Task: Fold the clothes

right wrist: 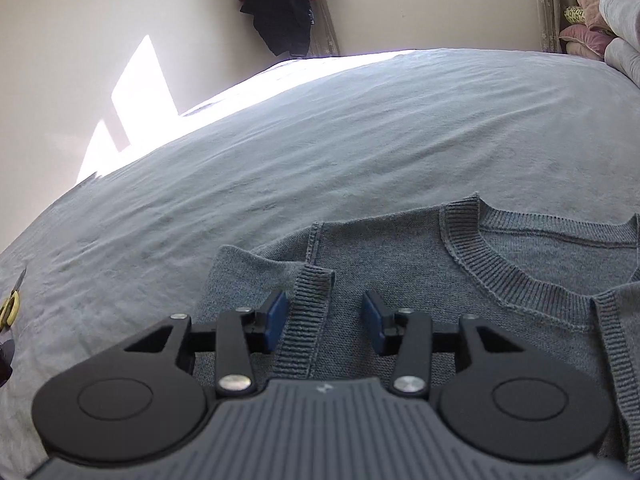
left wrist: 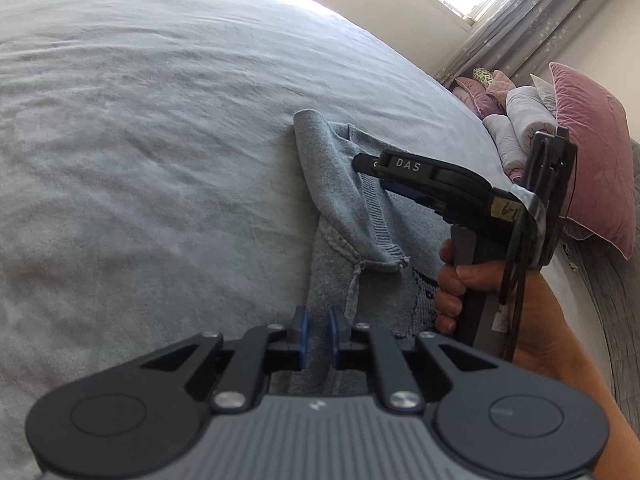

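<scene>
Both tongs empty: left tongs narrowly parted, right tongs spread over sweater cuff.

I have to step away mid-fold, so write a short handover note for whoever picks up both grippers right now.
Left gripper: fingers slightly apart, nothing clearly pinched, poised over the sweater's lower part.
Right gripper: open, straddling the folded-in sleeve cuff, not gripping it.
Grey sweater lies flat on the bed, collar facing up.
Done: both sleeves appear folded in across the body.
Left: probably fold the body and square it.
Note: scissors lie on the bed, off to the left.
</scene>
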